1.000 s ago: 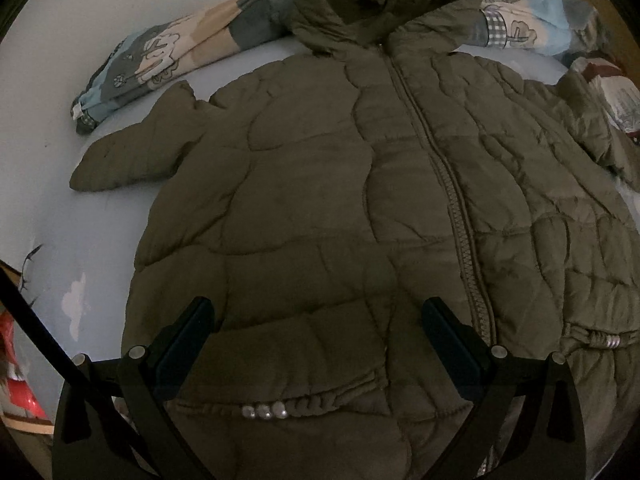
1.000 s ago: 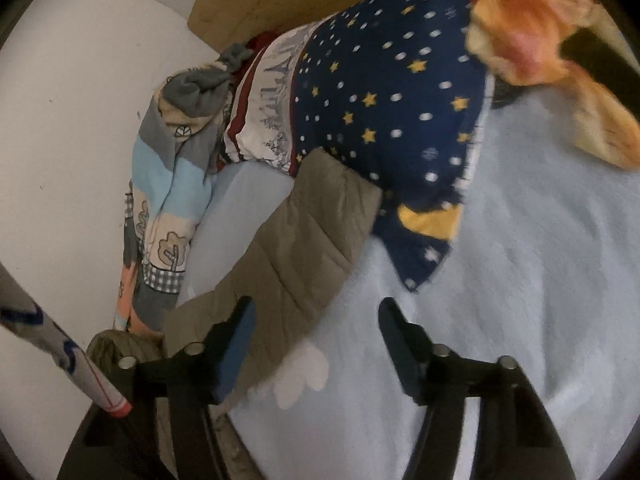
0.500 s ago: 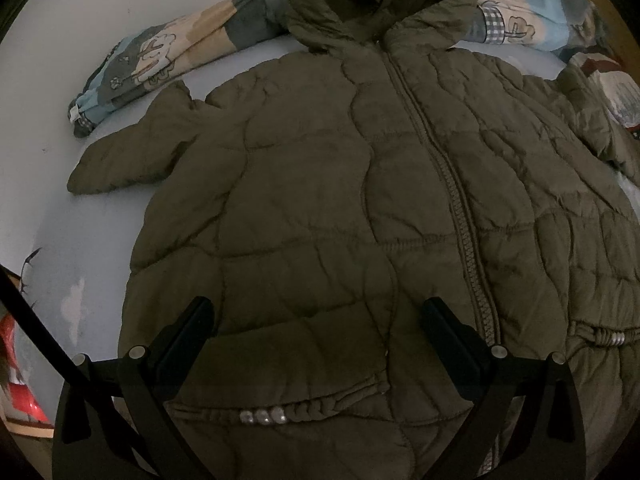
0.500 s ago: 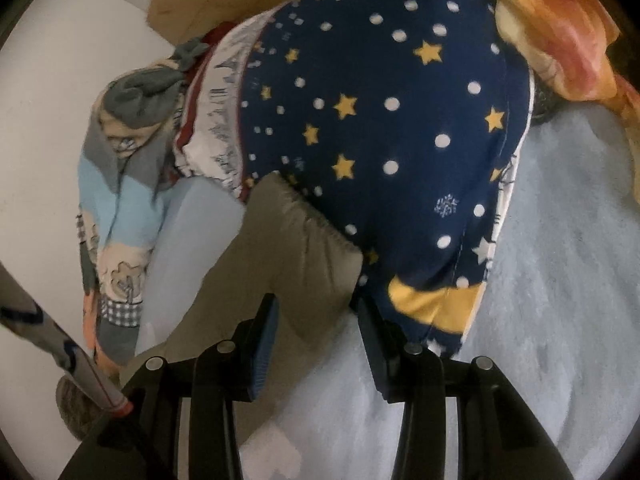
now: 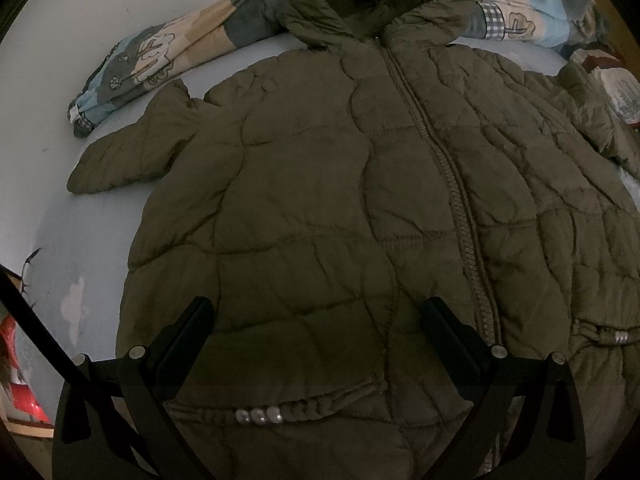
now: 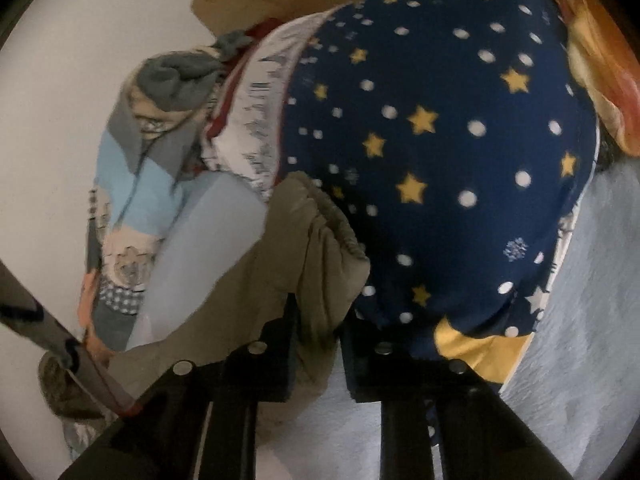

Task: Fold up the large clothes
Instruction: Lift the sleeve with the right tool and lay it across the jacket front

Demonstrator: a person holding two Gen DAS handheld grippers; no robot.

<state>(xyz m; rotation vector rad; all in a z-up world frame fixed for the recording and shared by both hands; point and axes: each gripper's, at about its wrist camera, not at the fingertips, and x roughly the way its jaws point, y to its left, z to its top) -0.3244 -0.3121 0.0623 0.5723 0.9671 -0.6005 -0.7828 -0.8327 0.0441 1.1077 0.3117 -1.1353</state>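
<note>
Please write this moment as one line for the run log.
left gripper: open above jacket | right gripper: just closed on sleeve cuff | fold: not begun

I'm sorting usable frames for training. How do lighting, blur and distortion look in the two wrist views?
Left wrist view: dim and sharp; fisheye bulges the olive jacket below the open left gripper. Right wrist view: brighter, slightly motion-blurred on the star-print bedding; the right gripper, jaws just closing, pinches the jacket's sleeve cuff.
</note>
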